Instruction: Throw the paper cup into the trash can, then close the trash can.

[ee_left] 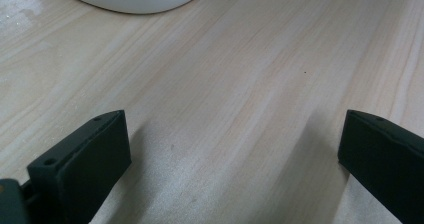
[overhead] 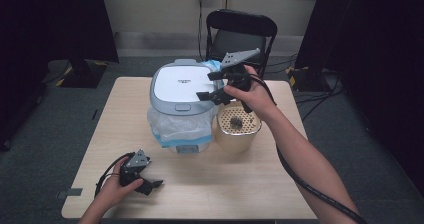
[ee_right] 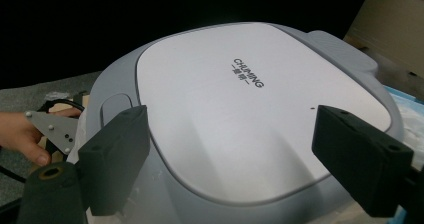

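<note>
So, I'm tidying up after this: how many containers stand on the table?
2: the lidded bin lined with a plastic bag mid-table, and the beige container touching its right side.

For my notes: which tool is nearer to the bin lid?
Right. The right tool hovers open at the bin lid's right edge; the left tool rests near the table's front-left corner.

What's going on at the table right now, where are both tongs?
A person works at a wooden table with tongs in each hand. The right tongs hover open over the closed lid of a grey and white bin lined with a plastic bag, nothing between the jaws. The left tongs rest open near the table's front edge, empty. A beige container stands beside the bin.
</note>
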`<state>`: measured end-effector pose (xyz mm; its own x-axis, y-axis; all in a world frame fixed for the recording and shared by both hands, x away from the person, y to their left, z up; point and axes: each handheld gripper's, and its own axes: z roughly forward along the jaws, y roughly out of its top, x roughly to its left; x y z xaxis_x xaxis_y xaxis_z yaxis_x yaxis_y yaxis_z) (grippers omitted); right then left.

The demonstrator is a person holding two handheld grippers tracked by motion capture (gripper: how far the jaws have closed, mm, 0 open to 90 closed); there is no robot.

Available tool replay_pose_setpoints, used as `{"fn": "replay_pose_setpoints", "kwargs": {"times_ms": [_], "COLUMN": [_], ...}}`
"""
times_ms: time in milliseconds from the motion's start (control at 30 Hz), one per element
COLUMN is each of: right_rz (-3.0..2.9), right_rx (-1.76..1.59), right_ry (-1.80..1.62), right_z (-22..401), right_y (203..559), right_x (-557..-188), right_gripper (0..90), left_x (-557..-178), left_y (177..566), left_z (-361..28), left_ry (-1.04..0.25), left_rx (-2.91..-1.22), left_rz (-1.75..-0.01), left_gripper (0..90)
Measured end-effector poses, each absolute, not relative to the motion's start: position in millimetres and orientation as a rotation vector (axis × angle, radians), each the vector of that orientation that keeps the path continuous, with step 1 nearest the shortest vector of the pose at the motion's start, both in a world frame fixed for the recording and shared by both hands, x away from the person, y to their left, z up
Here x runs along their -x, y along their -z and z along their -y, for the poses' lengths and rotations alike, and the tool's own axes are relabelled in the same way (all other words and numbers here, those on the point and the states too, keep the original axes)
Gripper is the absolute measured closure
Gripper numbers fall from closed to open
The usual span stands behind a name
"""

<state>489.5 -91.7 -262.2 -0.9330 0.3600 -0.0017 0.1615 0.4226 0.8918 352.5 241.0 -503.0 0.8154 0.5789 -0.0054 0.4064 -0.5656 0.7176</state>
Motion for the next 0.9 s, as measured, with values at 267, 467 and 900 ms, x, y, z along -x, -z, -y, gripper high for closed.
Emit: {"fn": "replay_pose_setpoints", "kwargs": {"times_ms": [267, 467, 900], "right_rz": [-2.494, -2.504, -2.509], "right_rx": [-0.470, -0.467, -0.479], "right_ry": [-1.506, -1.502, -1.507], "right_z": [104, 111, 124], "right_y": [262, 265, 269], "right_x": [-485, -481, -477], "right_gripper": [15.0, 14.8, 14.8], "left_x": [-353, -353, -353], "left_y": [503, 503, 503], "left_z": [-241, -241, -241], "left_ry": [-0.297, -0.299, -0.298], "left_rx": [-2.249, -2.253, -2.248], "left_rz": [-0.720, -0.715, -0.720], "left_gripper": [0.0, 0.0, 0.0]}}
